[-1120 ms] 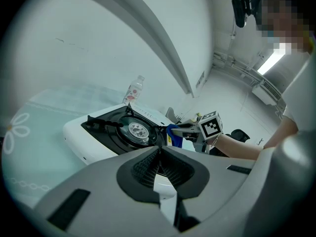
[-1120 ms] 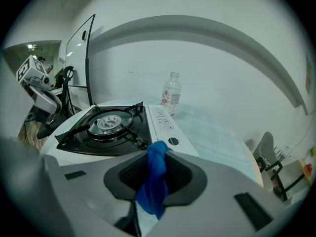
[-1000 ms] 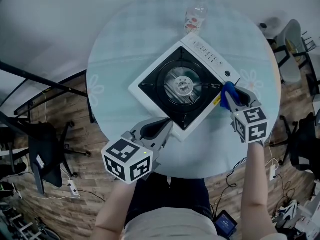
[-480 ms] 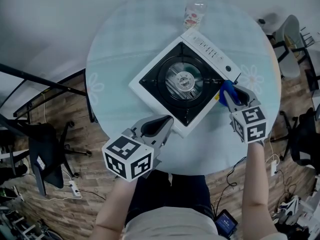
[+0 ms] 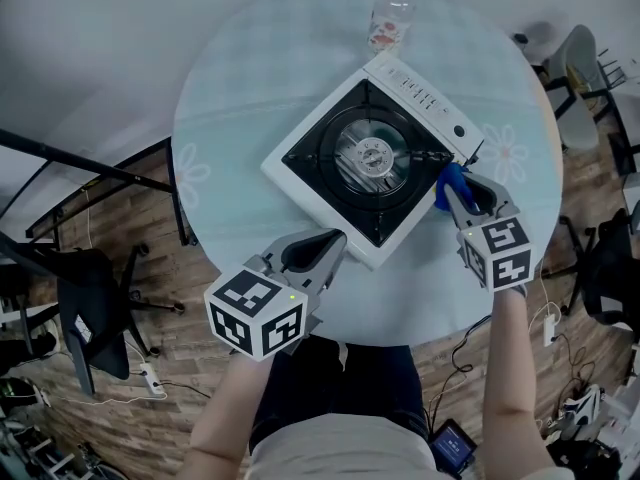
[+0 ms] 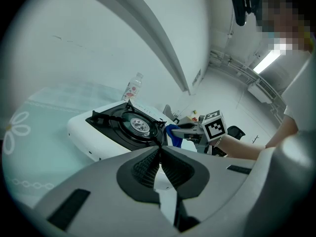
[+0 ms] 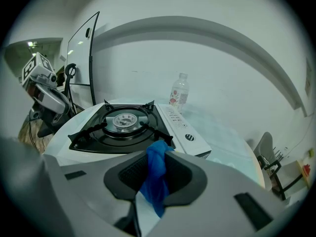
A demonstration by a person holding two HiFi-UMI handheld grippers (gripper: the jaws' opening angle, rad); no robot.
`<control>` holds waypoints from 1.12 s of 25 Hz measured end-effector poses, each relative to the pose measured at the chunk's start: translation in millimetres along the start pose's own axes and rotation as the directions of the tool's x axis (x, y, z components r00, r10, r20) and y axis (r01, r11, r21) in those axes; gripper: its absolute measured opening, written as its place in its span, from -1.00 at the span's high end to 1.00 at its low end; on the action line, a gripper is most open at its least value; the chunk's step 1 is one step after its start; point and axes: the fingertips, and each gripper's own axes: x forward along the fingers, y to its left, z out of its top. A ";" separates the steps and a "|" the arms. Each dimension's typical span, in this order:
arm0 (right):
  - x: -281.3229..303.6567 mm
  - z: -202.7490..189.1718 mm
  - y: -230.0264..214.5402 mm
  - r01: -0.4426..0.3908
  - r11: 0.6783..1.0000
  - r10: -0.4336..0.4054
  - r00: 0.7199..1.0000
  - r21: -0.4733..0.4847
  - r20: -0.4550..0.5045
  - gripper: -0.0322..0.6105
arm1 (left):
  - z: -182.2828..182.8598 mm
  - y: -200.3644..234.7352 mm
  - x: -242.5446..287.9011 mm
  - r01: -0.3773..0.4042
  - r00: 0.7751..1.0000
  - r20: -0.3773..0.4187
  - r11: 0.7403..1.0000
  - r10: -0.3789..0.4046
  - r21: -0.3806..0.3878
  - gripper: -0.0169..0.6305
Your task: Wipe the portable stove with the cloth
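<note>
cloth (image 7: pixel 157 177): mostly buried between the right tool's (image 7: pixel 156 151) closed jaws, and its lower end drops out of sight into the tool's throat. From the head view only a blue nub pokes past the tip.
stove (image 5: pixel 372 158): the corner nearest the left tool (image 5: pixel 333 243) sits under that tool's tip. No clue if they touch.
control panel (image 5: pixel 422 98): markings way too small to read.
bottle (image 5: pixel 390 20): far beyond both tools, label print unreadable.
counter (image 5: pixel 240 98): near rim is hidden behind both tools and the person's arms.

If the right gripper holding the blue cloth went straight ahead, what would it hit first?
Most likely the portable stove: the right gripper, shut on the blue cloth, points at its near edge, apparently very close.
</note>
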 end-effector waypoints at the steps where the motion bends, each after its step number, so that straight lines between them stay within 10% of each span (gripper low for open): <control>1: -0.6 -0.1 1.9 0.000 1.000 0.000 1.000 0.001 0.001 0.60 | -1.3 0.6 -0.5 0.001 1.000 -0.001 1.000 -0.001 -0.004 0.86; 28: -14.8 -3.9 54.8 0.013 1.000 -0.013 1.000 0.024 -0.009 0.60 | -31.3 0.5 -15.0 0.057 0.998 -0.003 0.997 -0.057 -0.042 0.86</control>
